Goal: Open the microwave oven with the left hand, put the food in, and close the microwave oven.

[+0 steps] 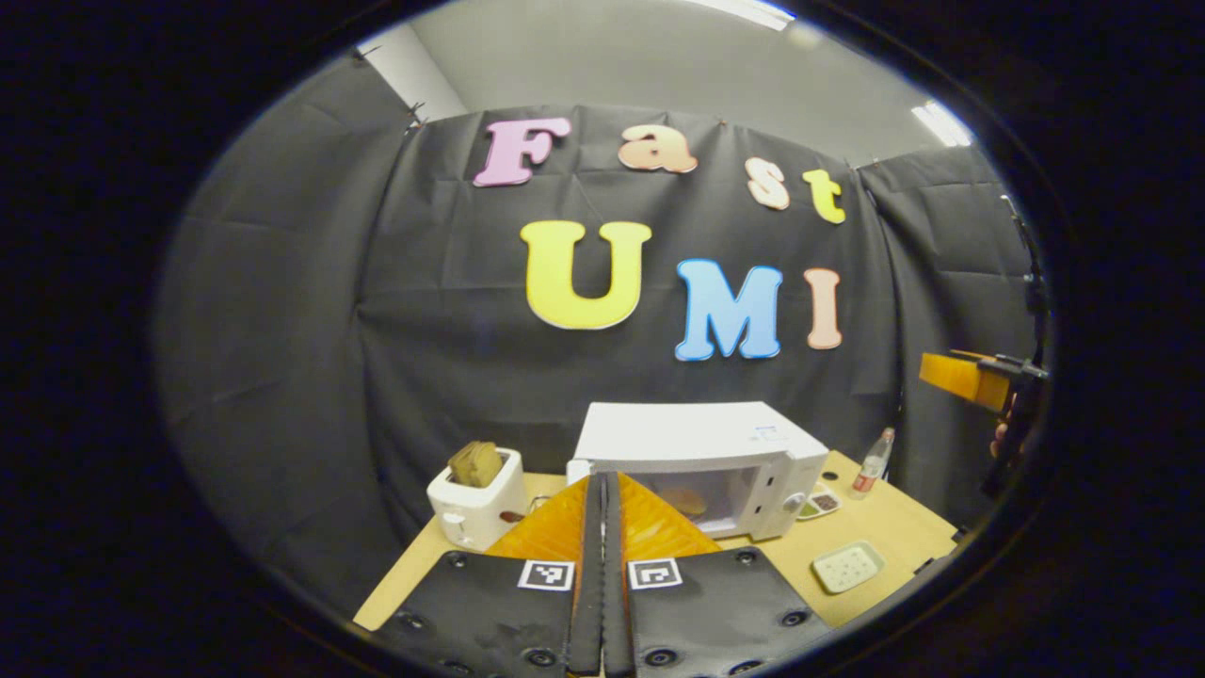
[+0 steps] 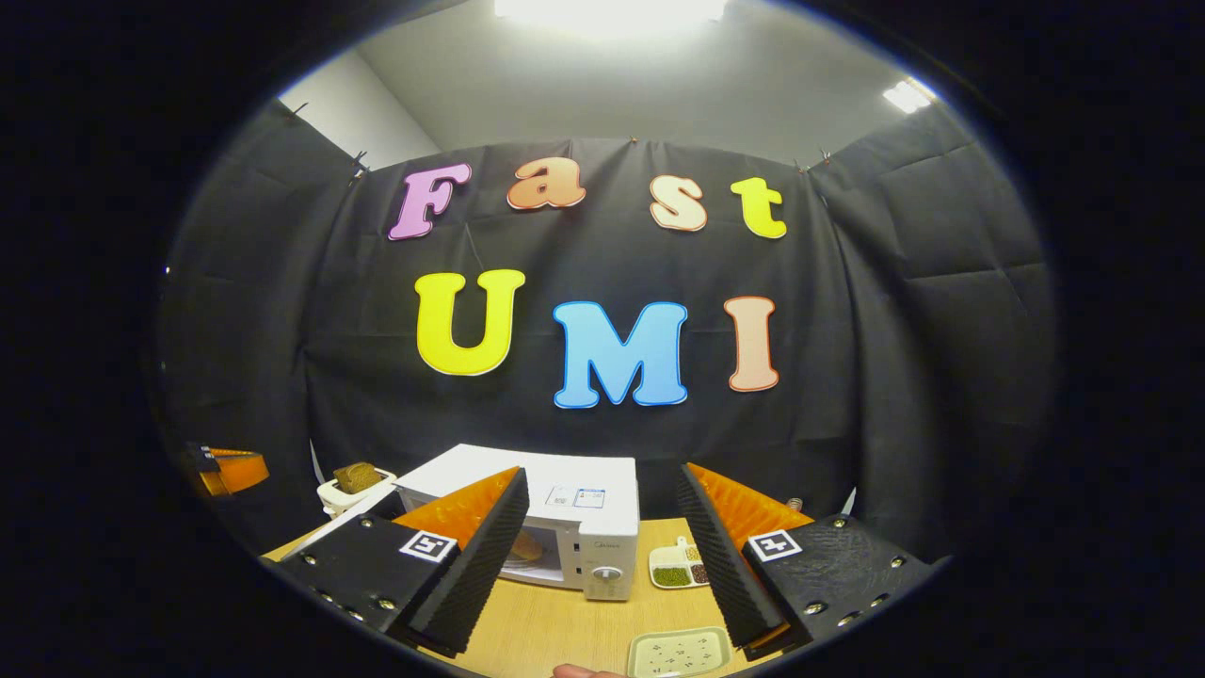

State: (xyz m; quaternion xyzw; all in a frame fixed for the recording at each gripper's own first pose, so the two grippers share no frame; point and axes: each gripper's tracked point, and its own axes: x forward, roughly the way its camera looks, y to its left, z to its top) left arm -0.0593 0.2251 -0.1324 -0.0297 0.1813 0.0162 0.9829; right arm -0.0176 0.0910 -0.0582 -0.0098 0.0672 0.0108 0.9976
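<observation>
You are looking over a light wooden worktop point(image 1: 894, 532) that is carrying everything in the booth. The biggest thing on it is the white microwave oven point(image 1: 701, 466), sitting toward the back at about 12 o'clock in the left gripper view; its door is closed, and through the door window a round, brownish piece of food point(image 1: 682, 500) is showing inside, though you cannot tell what kind. In the right gripper view the microwave oven point(image 2: 565, 518) is standing between your two spread fingers, its dial panel facing you.

Off at 9 o'clock from the oven, a white toaster point(image 1: 478, 507) is holding a slice of bread point(image 1: 475, 462) upright in its slot. At 3 o'clock from the oven a small divided dish point(image 2: 680, 567) of green and dark grains is lying just beside it, and a clear bottle point(image 1: 873, 462) is standing farther out. Nearer you, at about 5 o'clock, a pale square tray point(image 1: 847, 566) is resting flat.

Your left gripper point(image 1: 603, 527) is pressing its fingers flat together with nothing between them, pointing at the oven front. Your right gripper point(image 2: 595, 556) is standing wide open and gripping nothing. In the left gripper view, that gripper is showing at the 3 o'clock edge, raised well above the worktop.
</observation>
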